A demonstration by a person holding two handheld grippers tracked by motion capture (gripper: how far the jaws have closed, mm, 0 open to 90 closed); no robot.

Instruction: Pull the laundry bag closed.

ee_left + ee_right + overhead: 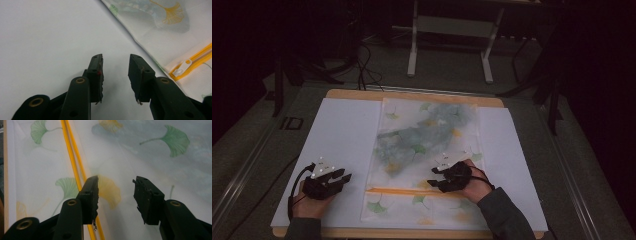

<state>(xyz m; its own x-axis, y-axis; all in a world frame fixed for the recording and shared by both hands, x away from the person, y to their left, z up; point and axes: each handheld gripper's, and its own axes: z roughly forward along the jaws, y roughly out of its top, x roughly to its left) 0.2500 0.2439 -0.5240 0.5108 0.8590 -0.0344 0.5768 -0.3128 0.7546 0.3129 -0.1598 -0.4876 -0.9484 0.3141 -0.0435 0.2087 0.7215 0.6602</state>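
Observation:
A white mesh bag point(427, 160) printed with green and yellow ginkgo leaves lies flat on the table, with grey-blue cloth inside its upper half. A yellow zipper point(412, 191) runs across its lower part, and the white zipper pull point(183, 67) sits at the bag's left end. My left gripper point(343, 176) rests open on the white sheet just left of the bag, jaws point(116, 68) empty. My right gripper point(432, 177) hovers open over the bag above the zipper point(72, 162), with nothing between its fingers.
A white sheet point(337, 145) covers the wooden table point(412, 95). Beyond the far edge stand a white table frame point(452, 35) and cables on a dark floor. A metal rail point(247, 160) runs along the left.

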